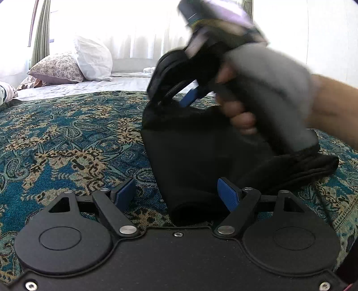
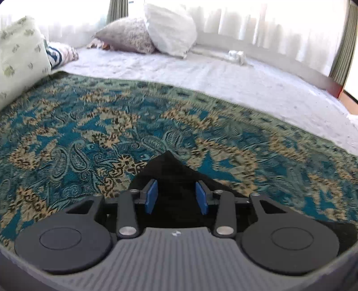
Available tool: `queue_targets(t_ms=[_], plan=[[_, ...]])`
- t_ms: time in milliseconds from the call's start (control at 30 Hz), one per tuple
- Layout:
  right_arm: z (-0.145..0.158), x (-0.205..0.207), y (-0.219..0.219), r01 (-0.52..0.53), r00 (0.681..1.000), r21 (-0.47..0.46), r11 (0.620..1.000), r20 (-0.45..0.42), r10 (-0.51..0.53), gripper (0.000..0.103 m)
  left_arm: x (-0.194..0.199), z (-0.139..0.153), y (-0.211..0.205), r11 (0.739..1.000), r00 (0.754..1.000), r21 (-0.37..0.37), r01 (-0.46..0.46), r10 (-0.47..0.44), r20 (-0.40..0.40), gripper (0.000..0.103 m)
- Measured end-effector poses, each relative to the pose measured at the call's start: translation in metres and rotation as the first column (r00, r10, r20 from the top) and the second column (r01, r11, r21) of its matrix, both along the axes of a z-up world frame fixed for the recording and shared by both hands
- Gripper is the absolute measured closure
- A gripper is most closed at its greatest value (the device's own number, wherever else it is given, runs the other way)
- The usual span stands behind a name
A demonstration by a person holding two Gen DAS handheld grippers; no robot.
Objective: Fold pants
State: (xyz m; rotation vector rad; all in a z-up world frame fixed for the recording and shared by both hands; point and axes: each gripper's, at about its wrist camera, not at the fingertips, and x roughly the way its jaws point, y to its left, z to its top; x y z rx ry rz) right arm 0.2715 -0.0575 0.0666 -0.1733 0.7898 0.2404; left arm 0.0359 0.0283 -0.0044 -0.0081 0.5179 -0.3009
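Lying folded on bedspread (image 1: 67, 134): black pants (image 1: 190, 161).

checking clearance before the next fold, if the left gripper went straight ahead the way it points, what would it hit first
Most likely the black pants: a rolled end lies right between the open left gripper fingers. Beyond that sits the right gripper; depth is hard to judge.

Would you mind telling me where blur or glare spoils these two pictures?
Left wrist view: the right gripper and the hand on it are smeared by motion, and the curtained window behind is blown out white, while the black pants stay sharp. Right wrist view: the patterned bedspread is slightly smeared, the window glares, and straight edges bow near the rim.
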Motion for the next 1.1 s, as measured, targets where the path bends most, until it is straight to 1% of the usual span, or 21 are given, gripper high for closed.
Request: queue_targets(t_ms=[67, 100, 167, 233, 267, 300, 400, 467, 533, 600, 633, 733, 800, 833, 900, 967, 1000, 1033, 1100], plan=[[-0.016, 0.013, 0.004, 0.017, 0.999, -0.017, 1.000, -0.042, -0.017, 0.046, 0.000, 0.000, 0.000, 1.000, 1.000, 0.001, -0.001, 0.001, 0.002, 0.025], [-0.023, 0.016, 0.005, 0.026, 0.999, -0.014, 1.000, -0.037, -0.027, 0.044, 0.000, 0.000, 0.000, 1.000, 1.000, 0.001, -0.002, 0.002, 0.002, 0.025], [-0.024, 0.013, 0.005, 0.017, 1.000, -0.016, 1.000, -0.003, -0.017, 0.041, 0.000, 0.000, 0.000, 1.000, 1.000, -0.001, -0.002, 0.002, 0.002, 0.025], [-0.021, 0.010, 0.000, 0.012, 1.000, -0.001, 1.000, 0.005, -0.012, 0.038, 0.000, -0.001, 0.000, 1.000, 1.000, 0.001, 0.001, -0.001, 0.003, 0.025], [-0.017, 0.008, -0.003, 0.012, 1.000, 0.013, 1.000, 0.006, -0.012, 0.035, 0.000, -0.001, 0.000, 1.000, 1.000, 0.003, 0.003, -0.003, 0.004, 0.025], [-0.012, 0.004, -0.010, 0.015, 1.000, 0.041, 0.999, 0.013, -0.016, 0.031, 0.000, -0.001, 0.000, 1.000, 1.000, 0.004, 0.004, -0.004, 0.005, 0.025], [0.003, -0.006, -0.034, 0.032, 0.998, 0.127, 0.991, 0.052, -0.039, 0.023, 0.000, -0.001, 0.001, 1.000, 1.000, 0.001, 0.004, -0.004, 0.003, 0.025], [0.012, -0.017, -0.053, 0.047, 0.994, 0.164, 0.985, 0.086, -0.062, 0.021, 0.000, -0.001, 0.000, 1.000, 1.000, 0.000, 0.004, -0.004, 0.002, 0.025], [0.019, -0.027, -0.075, 0.091, 0.987, 0.168, 0.982, 0.118, -0.112, 0.021, 0.000, -0.001, 0.001, 1.000, 1.000, 0.002, 0.004, -0.004, 0.002, 0.025], [0.022, -0.036, -0.097, 0.165, 0.972, 0.148, 0.975, 0.141, -0.186, 0.021, 0.000, -0.001, 0.000, 1.000, 1.000, 0.001, 0.005, -0.005, 0.002, 0.025], [0.022, -0.042, -0.109, 0.215, 0.959, 0.131, 0.968, 0.156, -0.235, 0.021, 0.001, -0.002, 0.001, 1.000, 1.000, 0.000, 0.005, -0.005, 0.001, 0.025], [0.021, -0.068, -0.143, 0.376, 0.899, 0.095, 0.922, 0.206, -0.387, 0.021, 0.002, -0.002, 0.001, 1.000, 1.000, -0.003, 0.005, -0.005, -0.002, 0.025], [0.016, -0.093, -0.166, 0.445, 0.859, 0.108, 0.889, 0.227, -0.458, 0.021, 0.002, -0.002, 0.001, 1.000, 1.000, -0.005, 0.006, -0.006, -0.002, 0.025], [0.012, -0.104, -0.173, 0.463, 0.848, 0.111, 0.879, 0.232, -0.476, 0.021, 0.002, -0.002, 0.001, 1.000, 1.000, -0.007, 0.006, -0.006, -0.003, 0.025], [-0.001, -0.122, -0.186, 0.491, 0.837, 0.074, 0.868, 0.235, -0.494, 0.021, 0.003, -0.002, 0.001, 1.000, 1.000, -0.008, 0.006, -0.006, -0.008, 0.025], [-0.019, -0.126, -0.197, 0.510, 0.843, 0.000, 0.860, 0.200, -0.500, 0.021, 0.004, -0.001, 0.002, 1.000, 1.000, -0.009, 0.007, -0.007, -0.013, 0.025], [-0.028, -0.130, -0.203, 0.515, 0.843, -0.006, 0.857, 0.187, -0.505, 0.021, 0.005, 0.000, 0.002, 1.000, 1.000, -0.013, 0.008, -0.008, -0.018, 0.025], [-0.028, -0.138, -0.209, 0.514, 0.838, 0.038, 0.857, 0.192, -0.512, 0.021, 0.005, 0.001, 0.004, 1.000, 1.000, -0.019, 0.009, -0.010, -0.027, 0.025], [-0.018, -0.149, -0.218, 0.516, 0.828, 0.112, 0.849, 0.187, -0.528, 0.021, 0.006, 0.006, 0.008, 0.999, 0.999, -0.038, 0.008, -0.010, -0.048, 0.024]])
